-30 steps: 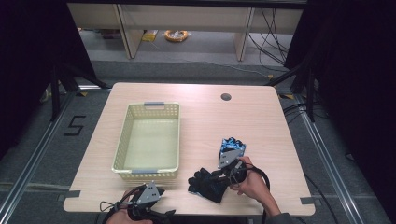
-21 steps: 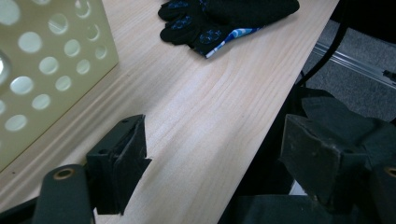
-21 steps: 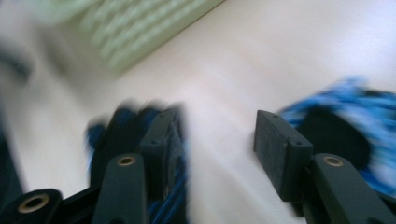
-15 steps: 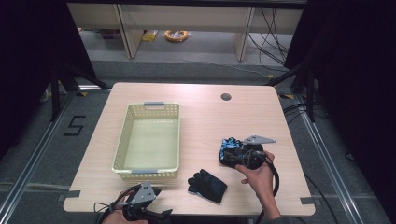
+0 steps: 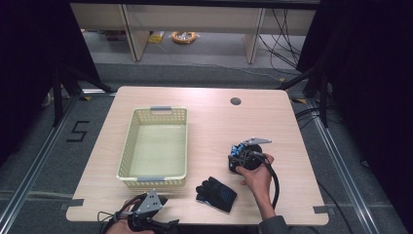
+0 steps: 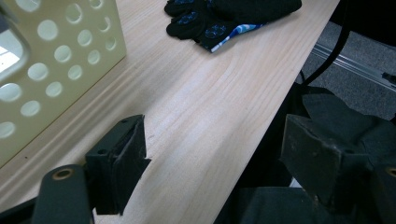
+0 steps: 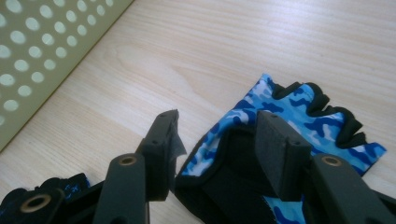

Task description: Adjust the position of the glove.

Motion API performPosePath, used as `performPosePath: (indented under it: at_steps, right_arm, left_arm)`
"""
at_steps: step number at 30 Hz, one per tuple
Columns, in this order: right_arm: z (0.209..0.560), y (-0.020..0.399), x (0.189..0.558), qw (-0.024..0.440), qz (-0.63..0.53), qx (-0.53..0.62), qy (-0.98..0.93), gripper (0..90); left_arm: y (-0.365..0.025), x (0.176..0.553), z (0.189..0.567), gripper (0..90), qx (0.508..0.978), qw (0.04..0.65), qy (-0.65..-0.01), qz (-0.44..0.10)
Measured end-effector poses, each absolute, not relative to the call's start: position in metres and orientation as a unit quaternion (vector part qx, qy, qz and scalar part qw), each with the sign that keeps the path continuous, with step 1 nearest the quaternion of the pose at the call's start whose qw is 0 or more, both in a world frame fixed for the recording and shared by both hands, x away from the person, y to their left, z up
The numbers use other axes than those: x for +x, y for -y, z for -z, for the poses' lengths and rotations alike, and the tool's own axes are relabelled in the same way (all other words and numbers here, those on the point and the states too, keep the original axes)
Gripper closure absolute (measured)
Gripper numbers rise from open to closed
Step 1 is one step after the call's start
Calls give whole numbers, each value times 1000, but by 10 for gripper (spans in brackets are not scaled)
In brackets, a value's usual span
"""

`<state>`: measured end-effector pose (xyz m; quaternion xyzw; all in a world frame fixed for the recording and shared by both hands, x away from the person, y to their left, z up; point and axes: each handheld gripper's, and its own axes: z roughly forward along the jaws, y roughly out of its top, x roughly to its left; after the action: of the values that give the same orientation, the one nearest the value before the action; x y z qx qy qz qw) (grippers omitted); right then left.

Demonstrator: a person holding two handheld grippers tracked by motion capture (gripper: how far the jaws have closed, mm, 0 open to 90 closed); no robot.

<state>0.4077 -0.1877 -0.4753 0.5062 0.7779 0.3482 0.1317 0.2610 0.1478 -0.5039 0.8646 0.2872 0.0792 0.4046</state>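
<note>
Blue camo glove [image 7: 299, 121] lies flat on the table [image 5: 204, 97], right of centre, mostly hidden under the right gripper [image 7: 217, 137] in the high view. Its jaws have just been opening and now stand apart over the glove's cuff, pads not pressing (cuff end cut off at frame edge). Black glove [image 5: 216, 193] sits nearer, w/ the basket [image 5: 127, 146] to the left. Left gripper [image 6: 212, 161] open at the near edge, nothing between its jaws.

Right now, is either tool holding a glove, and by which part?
Nothing is held. The right tool has just been opening; its jaws straddle the blue camouflage glove at its cuff without pressing it. The left tool stands open over the table.
</note>
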Motion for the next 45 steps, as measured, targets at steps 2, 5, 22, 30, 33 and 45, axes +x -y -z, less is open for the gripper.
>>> performPosePath:
  at_steps: [2,5,22,30,33,45]
  right_arm:
    - [477,185,409,133,-338,506,-782,518]
    - [481,183,413,139,-334,502,-786,519]
    - [501,177,420,171,-291,495,-800,744]
    - [503,187,422,146,-320,473,-808,879]
    - [504,193,424,149,-334,445,-817,882]
    - [459,198,397,158,-400,338,-837,885]
  left_arm:
    - [-148,261,504,219,865,405,-286,-80]
    - [-148,261,504,219,865,405,-286,-80]
    - [-149,261,503,219,865,406,-284,-81]
    - [-148,260,503,219,860,414,-290,-78]
    - [-149,261,502,219,860,416,-285,-81]
    - [-151,262,503,219,857,414,-297,-77]
